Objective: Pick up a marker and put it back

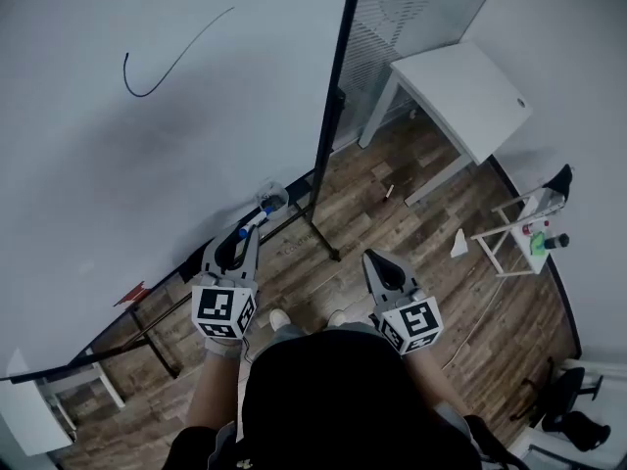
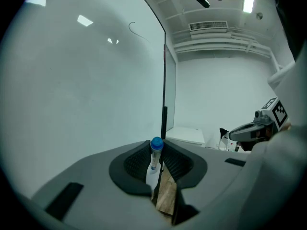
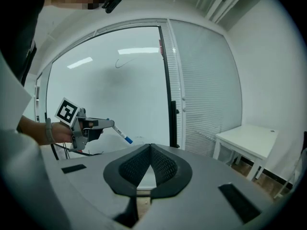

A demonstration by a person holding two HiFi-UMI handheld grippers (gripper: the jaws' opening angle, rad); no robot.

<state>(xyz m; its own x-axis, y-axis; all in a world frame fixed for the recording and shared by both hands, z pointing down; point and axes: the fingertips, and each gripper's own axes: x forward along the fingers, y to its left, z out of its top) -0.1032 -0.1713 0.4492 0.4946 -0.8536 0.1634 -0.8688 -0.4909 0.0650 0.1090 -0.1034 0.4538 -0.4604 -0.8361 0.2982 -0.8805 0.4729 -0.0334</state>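
My left gripper (image 1: 241, 239) is shut on a white marker with a blue cap (image 1: 243, 231), held just in front of the whiteboard's (image 1: 118, 164) lower edge. In the left gripper view the marker (image 2: 155, 153) stands upright between the pads, cap end pointing away. A black curved line (image 1: 162, 71) is drawn on the board. My right gripper (image 1: 384, 262) hangs over the wooden floor, its jaws closed tip to tip with nothing between them. From the right gripper view, the left gripper (image 3: 111, 124) and its marker (image 3: 122, 134) show at the left.
The board's black frame post (image 1: 333, 116) and foot (image 1: 328, 245) stand between the grippers. A white table (image 1: 460, 91) is at the back right, with a small rack of bottles (image 1: 534, 231) near the wall. A scrap of paper (image 1: 458, 245) lies on the floor.
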